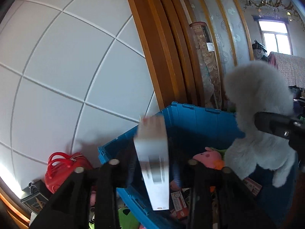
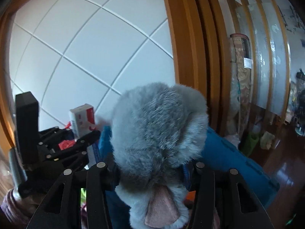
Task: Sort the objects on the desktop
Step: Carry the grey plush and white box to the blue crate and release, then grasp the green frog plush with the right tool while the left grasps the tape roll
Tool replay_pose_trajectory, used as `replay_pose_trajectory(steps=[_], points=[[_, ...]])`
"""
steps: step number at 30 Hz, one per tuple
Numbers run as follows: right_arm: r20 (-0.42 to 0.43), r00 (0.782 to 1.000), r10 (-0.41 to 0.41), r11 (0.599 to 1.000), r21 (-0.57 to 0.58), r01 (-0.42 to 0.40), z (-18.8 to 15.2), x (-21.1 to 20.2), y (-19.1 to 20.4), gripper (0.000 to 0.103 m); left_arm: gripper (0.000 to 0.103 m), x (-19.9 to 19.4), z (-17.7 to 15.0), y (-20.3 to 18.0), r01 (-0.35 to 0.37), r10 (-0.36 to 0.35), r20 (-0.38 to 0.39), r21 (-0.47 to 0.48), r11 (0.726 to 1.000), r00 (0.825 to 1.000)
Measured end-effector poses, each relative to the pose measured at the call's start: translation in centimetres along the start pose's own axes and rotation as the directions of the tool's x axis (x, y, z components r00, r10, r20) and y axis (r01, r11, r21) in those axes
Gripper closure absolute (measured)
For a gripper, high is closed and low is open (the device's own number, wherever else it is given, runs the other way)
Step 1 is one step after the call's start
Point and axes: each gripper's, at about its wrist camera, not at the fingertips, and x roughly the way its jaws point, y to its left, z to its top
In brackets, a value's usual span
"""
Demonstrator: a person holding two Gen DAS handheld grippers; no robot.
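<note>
Grey plush toy pinched in right fingers, white box in left fingers: lower each well inside the blue crate before letting go.

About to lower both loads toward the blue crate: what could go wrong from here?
1. The white box is blurred and tilted between the left gripper fingers; it may slip and drop unplaced.
2. The grey plush toy fills the right wrist view, hiding the blue crate beneath, so placement is blind.
3. The right gripper sits close by; they could collide.
</note>
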Motion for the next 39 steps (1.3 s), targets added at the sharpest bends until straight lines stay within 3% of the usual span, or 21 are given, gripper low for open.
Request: replay_pose_trajectory(steps=[1,3,9,15,20,24,26,31,39], points=[[-0.005,1.000,-0.016,1.000,0.002,0.016,0.4,1.2,-0.8,0.030,0.018,0.8,0.5,-0.4,-0.023,0.023,-0.005,-0.004,1.000,1.000],[-0.005,0.999,-0.038,0.999,0.030,0.038,0.9,2.5,-2.6,0.022,0.002,0.9,1.4,-0.8,-0.076,0.076,0.029,-0.023,0.997,0.997],[0.062,0.998,0.027,0.996,0.085,-0.033,1.8,1.7,-5.4,0.017,0.001,-0.4,1.4,-0.7,-0.118,0.122,0.060,-0.066,0.991,0.991],[0.104,0.987,0.122,0.988,0.084,-0.131,0.8,0.1,-5.2,0.011,0.001,-3.3,-2.4,1.4,-0.183,0.191,0.050,-0.131,0.974,0.980],[0.097,0.981,0.169,0.984,0.040,-0.174,-1.0,-0.9,-2.6,0.011,0.001,-6.5,-5.9,4.2,-0.261,0.271,0.040,-0.156,0.953,0.962],[0.076,0.977,0.199,0.979,0.022,-0.202,-2.0,-1.4,0.2,0.011,0.001,-9.9,-8.9,8.1,-0.339,0.350,0.044,-0.166,0.926,0.936],[0.067,0.972,0.223,0.974,0.015,-0.225,-2.3,-1.6,1.8,0.011,0.001,-11.5,-10.4,10.7,-0.394,0.405,0.035,-0.173,0.903,0.914],[0.034,0.958,0.283,0.959,-0.008,-0.283,-3.8,-1.3,8.0,0.010,0.001,-15.7,-13.8,17.2,-0.467,0.478,0.007,-0.204,0.860,0.878],[-0.043,0.934,0.355,0.934,-0.033,-0.357,-7.4,0.6,18.7,0.010,0.001,-20.7,-20.1,24.8,-0.519,0.523,-0.033,-0.200,0.831,0.852]])
